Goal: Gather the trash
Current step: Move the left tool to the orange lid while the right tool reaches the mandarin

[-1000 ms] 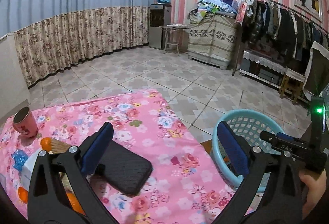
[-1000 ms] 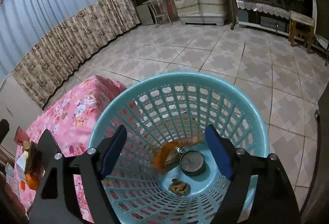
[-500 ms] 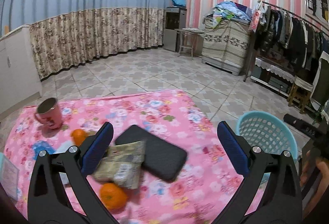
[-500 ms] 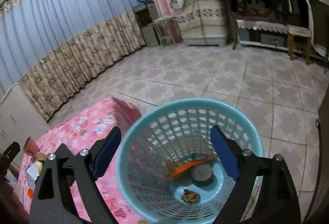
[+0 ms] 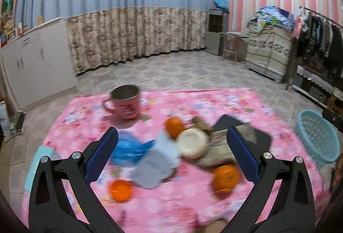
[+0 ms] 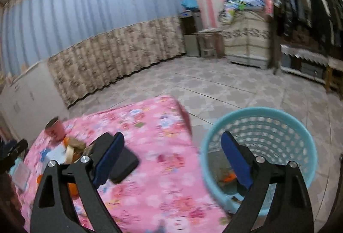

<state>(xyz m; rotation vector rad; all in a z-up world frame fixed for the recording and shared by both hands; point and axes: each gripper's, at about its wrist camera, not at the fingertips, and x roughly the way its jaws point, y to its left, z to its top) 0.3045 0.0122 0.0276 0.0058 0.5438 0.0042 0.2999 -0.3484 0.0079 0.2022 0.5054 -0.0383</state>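
Left hand-held gripper (image 5: pixel 171 158) hangs spread and empty over the pink surface (image 5: pixel 214 102), above blurred litter (image 5: pixel 154 164), oranges (image 5: pixel 226 177) and a mug (image 5: pixel 125 104). Right hand-held gripper (image 6: pixel 171 157), also spread, straddles the surface edge and the blue basket (image 6: pixel 300 132) holding scraps.

The counter (image 5: pixel 268 104) wears a pink floral cloth. The mug (image 5: pixel 126 104) shows bare metal inside. The basket (image 6: pixel 300 132) is pierced turquoise plastic. The tongs (image 5: pixel 171 153) have matt black arms and blue ribbed pads (image 5: pixel 100 156).
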